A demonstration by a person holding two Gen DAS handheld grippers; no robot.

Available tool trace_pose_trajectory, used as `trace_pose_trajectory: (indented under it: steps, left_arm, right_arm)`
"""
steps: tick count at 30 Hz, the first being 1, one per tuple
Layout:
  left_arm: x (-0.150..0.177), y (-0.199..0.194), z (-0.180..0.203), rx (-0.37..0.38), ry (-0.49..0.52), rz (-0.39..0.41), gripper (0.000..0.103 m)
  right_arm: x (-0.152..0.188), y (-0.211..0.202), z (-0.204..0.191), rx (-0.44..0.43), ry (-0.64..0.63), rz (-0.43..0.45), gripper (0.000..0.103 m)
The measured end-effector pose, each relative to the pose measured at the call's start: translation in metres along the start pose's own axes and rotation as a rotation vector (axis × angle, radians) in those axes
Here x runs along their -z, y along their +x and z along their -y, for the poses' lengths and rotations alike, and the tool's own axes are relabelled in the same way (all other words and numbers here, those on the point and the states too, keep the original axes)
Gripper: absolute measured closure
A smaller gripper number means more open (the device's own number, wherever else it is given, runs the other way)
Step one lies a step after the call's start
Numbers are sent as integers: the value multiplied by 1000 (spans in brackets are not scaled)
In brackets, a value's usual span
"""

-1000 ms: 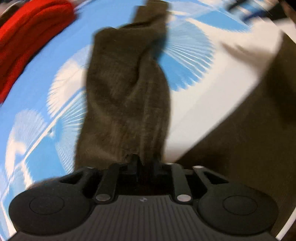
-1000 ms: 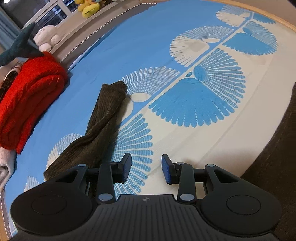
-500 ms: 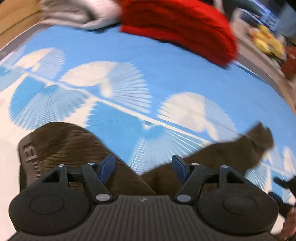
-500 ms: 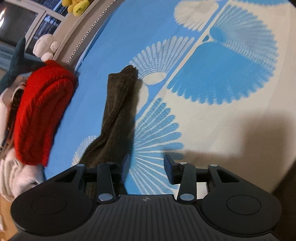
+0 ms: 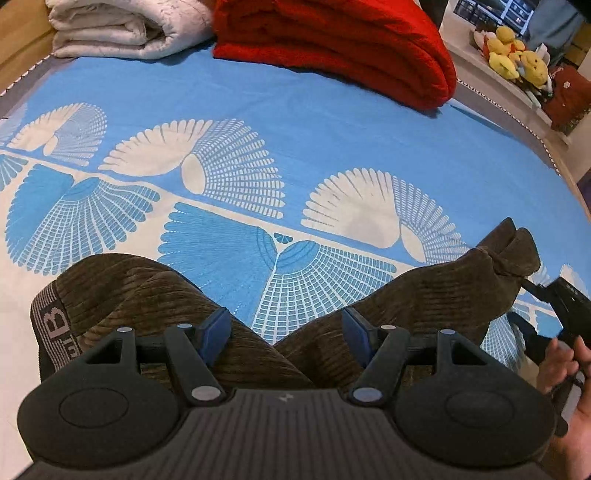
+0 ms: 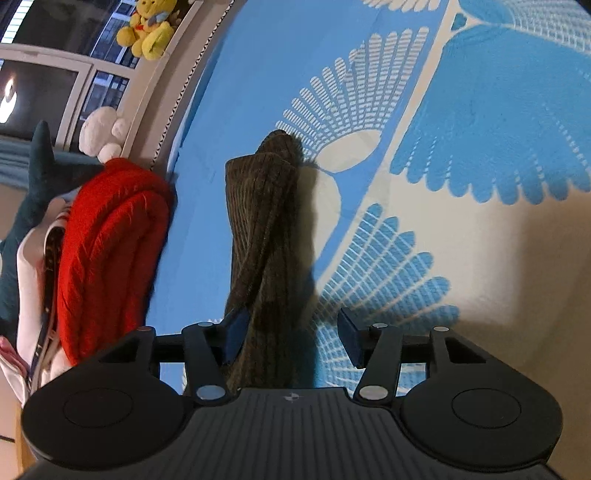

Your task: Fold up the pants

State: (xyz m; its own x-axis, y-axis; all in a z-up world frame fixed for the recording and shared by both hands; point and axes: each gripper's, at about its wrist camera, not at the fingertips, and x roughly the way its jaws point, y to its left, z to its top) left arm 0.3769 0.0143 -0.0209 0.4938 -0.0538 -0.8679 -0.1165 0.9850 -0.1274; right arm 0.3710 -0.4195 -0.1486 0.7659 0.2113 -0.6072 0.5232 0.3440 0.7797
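Note:
Brown corduroy pants (image 5: pixel 424 299) lie on the blue and white bed sheet (image 5: pixel 332 140), bent into a V. The waistband (image 5: pixel 55 321) with a pale letter is at the lower left, and the leg ends reach to the right. My left gripper (image 5: pixel 284 328) hovers open over the bend, nothing pinched. In the right wrist view the pants leg (image 6: pixel 262 221) runs away from me to its cuff (image 6: pixel 280 147). My right gripper (image 6: pixel 291 332) is low over it. Its jaws are opening with the leg between them; the left pad (image 6: pixel 236 332) is at the fabric's edge.
A folded red blanket (image 5: pixel 332 40) and a folded white quilt (image 5: pixel 122 26) lie at the far side of the bed. Plush toys (image 5: pixel 517 62) sit on a ledge beyond the bed's edge. A person's hand (image 5: pixel 561 362) on the other gripper shows at the right.
The left gripper let go of the pants, opened wide and swung round to face the blankets. The right gripper sank toward the pants leg and its jaws spread wider.

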Motion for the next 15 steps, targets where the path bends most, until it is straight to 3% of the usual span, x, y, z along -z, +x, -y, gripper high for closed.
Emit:
trace_pose_trajectory:
  steps: [2,4,5,6,11,15]
  left_arm:
    - [-1,-1,-4,-15,6,0,32]
    - [-2,-2,-10,-30,-3,-1,32]
    - [-4,-4,-12,-30,-11,1,32]
    - [-5,-6,-14,-28,-19,5,32]
    - [-10,-17,-13,-4,-23,25,32]
    - [-10,-20,-9,16,1,22,32]
  right_arm:
    - [2,7,-5,-1,-22,-7,47]
    - [5,12,-10,-21,-58,-19,56]
    - [7,14,-13,-33,-78,-22,81]
    - [7,13,-15,-38,-97,-16,94]
    - [1,-40,-38,-13,-165,120,95]
    - [1,-131,-95,145,-314,296,95]
